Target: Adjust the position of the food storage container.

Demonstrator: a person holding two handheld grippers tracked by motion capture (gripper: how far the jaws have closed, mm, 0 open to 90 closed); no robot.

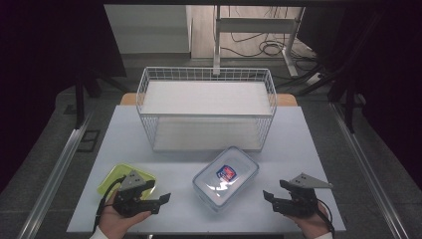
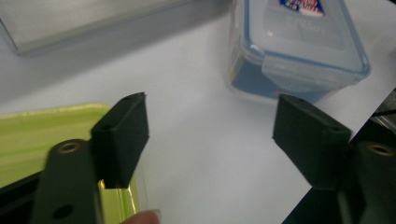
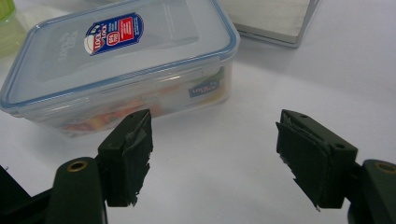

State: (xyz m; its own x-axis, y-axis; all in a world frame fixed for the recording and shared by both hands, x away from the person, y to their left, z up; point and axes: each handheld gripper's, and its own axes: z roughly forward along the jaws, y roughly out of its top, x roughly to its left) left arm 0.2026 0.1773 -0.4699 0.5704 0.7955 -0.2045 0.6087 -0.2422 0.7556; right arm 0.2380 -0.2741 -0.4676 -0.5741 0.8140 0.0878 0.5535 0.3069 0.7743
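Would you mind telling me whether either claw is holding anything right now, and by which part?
Nothing is held. The left claw and the right claw are both open and empty, either side of the lidded plastic container on the table.

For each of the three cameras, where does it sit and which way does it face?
High view: above the person's side, facing forward and down on the table; both hands show.
Left gripper view: on the left hand-held gripper, facing the clear container; a fingertip shows.
Right gripper view: on the right hand-held gripper, facing that container.
All three share the container.

Lab: test table [image 1: 298, 134], floor cables [image 1: 259, 47].
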